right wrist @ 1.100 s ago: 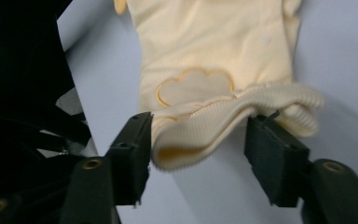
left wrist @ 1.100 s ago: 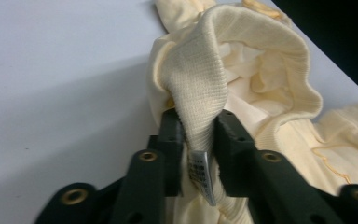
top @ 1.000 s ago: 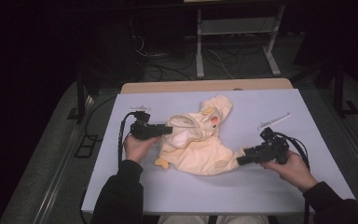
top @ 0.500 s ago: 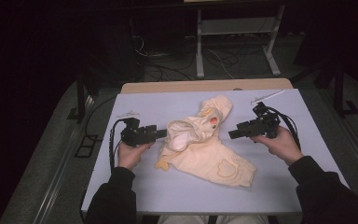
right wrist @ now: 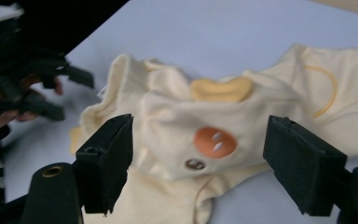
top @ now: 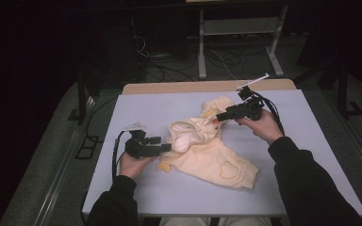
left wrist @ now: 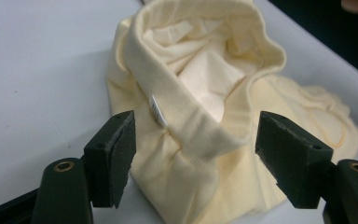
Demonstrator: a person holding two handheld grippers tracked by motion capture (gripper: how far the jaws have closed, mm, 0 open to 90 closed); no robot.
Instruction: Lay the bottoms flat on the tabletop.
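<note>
Pale yellow garment (top: pixel 207 150) lies crumpled mid-table (top: pixel 146 108), long axis running from far centre toward my near right. Left gripper (top: pixel 162 148) jaws apart, ribbed opening (left wrist: pixel 200 135) dead ahead between them. Right gripper (top: pixel 219 117) jaws apart over the orange patch (right wrist: pixel 215 142). Both near equally.

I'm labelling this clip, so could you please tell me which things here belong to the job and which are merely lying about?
In the job:
- pale yellow cotton baby garment
- left tongs, open at its ribbed opening
- right tongs, open over its orange patch

Lying about:
- lilac tabletop
- floor cables
- metal frame
</note>
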